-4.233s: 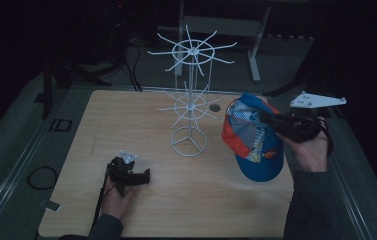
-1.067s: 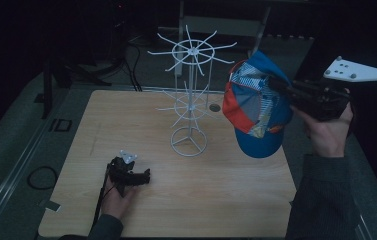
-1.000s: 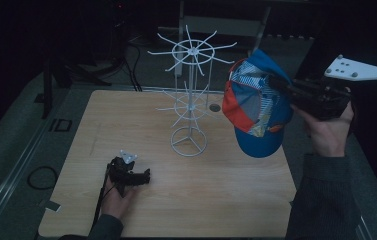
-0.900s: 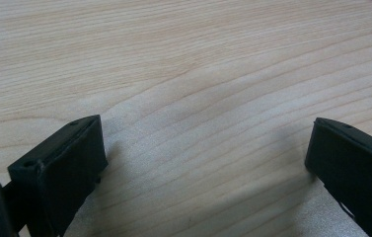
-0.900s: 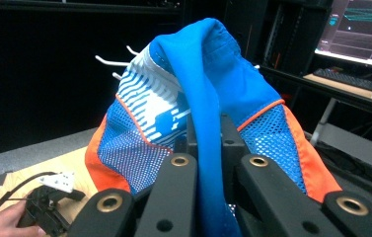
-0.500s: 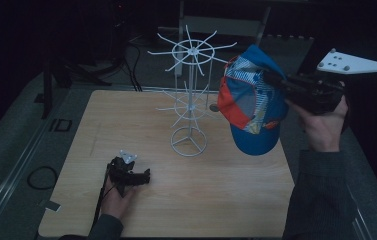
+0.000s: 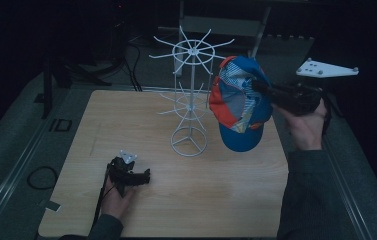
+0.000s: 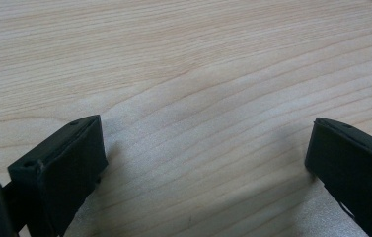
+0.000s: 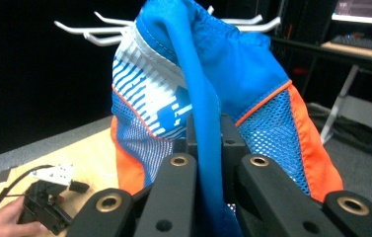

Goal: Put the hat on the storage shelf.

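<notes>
A blue, orange and white cap (image 7: 238,102) hangs in the air to the right of a white wire rack (image 7: 190,90) that stands on the wooden table (image 7: 226,200). My right gripper (image 7: 262,87) is shut on the cap's blue fabric, which is pinched between its black jaws in the right gripper view (image 9: 204,133); the rack's white prongs (image 9: 99,29) stick out just behind the cap (image 9: 252,74). My left gripper (image 7: 145,176) lies on the table near the front left, held by a hand. Its jaws (image 8: 201,168) stand open over bare wood with nothing between them.
The rack's round base (image 7: 189,141) sits mid-table with two tiers of prongs above it. A grey plate (image 7: 326,68) tops the right gripper. A cable (image 7: 38,177) lies on the floor left of the table, with dark furniture behind.
The right gripper has carried the cap leftward and a little down, closer to the rack's upper prongs. The left gripper has stayed put on the table.
</notes>
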Available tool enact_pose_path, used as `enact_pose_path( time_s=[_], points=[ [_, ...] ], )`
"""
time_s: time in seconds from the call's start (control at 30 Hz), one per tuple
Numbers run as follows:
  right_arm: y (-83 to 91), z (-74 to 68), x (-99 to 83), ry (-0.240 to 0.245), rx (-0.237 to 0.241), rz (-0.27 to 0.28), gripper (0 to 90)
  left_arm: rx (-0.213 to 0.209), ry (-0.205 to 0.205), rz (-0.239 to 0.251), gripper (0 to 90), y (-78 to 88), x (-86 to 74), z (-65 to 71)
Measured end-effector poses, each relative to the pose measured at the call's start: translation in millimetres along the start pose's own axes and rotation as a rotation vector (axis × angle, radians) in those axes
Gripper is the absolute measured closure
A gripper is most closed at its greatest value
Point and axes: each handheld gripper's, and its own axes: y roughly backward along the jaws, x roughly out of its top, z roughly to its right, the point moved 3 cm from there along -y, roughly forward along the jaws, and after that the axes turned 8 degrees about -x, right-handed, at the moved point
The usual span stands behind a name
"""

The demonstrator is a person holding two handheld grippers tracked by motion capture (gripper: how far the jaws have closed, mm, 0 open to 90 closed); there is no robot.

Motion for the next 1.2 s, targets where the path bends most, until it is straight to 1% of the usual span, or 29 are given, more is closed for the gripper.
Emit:
enact_pose_path(
  time_s=[0.17, 0.27, 0.33, 0.37, 0.4, 0.43, 0.5, 0.53, 0.57, 0.6, 0.67, 0.83, 0.97, 1.13, 1.2],
  points=[
    [-9.8, 2.4, -10.6, -0.012, 0.006, -0.053, 87.3, -0.001, 0.001, -0.003, 2.4, 0.2, -0.1, 0.1],
    [-13.7, 3.1, -15.0, -0.017, 0.009, -0.074, 85.8, -0.001, 0.0, -0.004, 2.4, 0.3, -0.1, 0.1],
    [-16.9, 3.9, -18.8, -0.016, 0.004, -0.094, 81.5, -0.001, 0.0, -0.004, 2.4, 0.3, -0.1, 0.0],
    [-18.6, 3.8, -20.9, -0.01, -0.009, -0.111, 77.5, -0.001, 0.0, -0.004, 2.4, 0.3, -0.1, 0.0],
    [-19.4, 3.7, -22.1, -0.002, -0.017, -0.118, 75.8, -0.001, 0.001, -0.004, 2.4, 0.3, -0.1, 0.1],
    [-20.3, 3.2, -23.8, 0.01, -0.023, -0.128, 72.1, -0.001, 0.0, -0.004, 2.4, 0.3, -0.1, 0.0],
    [-21.1, 2.2, -25.7, 0.021, -0.033, -0.136, 65.1, -0.001, -0.001, -0.005, 2.4, 0.4, -0.1, 0.0],
    [-21.2, 1.9, -26.3, 0.024, -0.035, -0.14, 62.8, -0.001, -0.001, -0.005, 2.4, 0.4, -0.1, 0.0],
    [-21.2, 1.9, -26.3, 0.024, -0.035, -0.14, 62.8, -0.001, -0.001, -0.005, 2.4, 0.4, -0.1, 0.0],
    [-21.1, 1.5, -27.3, 0.03, -0.038, -0.147, 59.1, -0.001, 0.0, -0.004, 2.4, 0.3, -0.1, 0.0],
    [-21.0, 1.7, -29.5, 0.041, -0.067, -0.159, 51.9, -0.001, 0.0, -0.004, 2.4, 0.3, -0.1, 0.1],
    [-20.2, 3.6, -35.0, 0.044, -0.102, -0.17, 44.6, -0.002, -0.001, -0.005, 2.4, 0.4, -0.1, 0.0],
    [-20.7, 4.9, -43.7, 0.042, -0.128, -0.194, 38.0, -0.001, 0.001, -0.004, 2.4, 0.3, -0.1, 0.1],
    [-21.1, 3.9, -51.6, 0.042, -0.146, -0.215, 33.8, -0.001, 0.001, -0.004, 2.4, 0.2, 0.0, 0.1],
    [-21.2, 3.9, -59.8, 0.044, -0.163, -0.231, 31.0, -0.001, 0.001, -0.003, 2.4, 0.2, 0.0, 0.1]
  ],
)
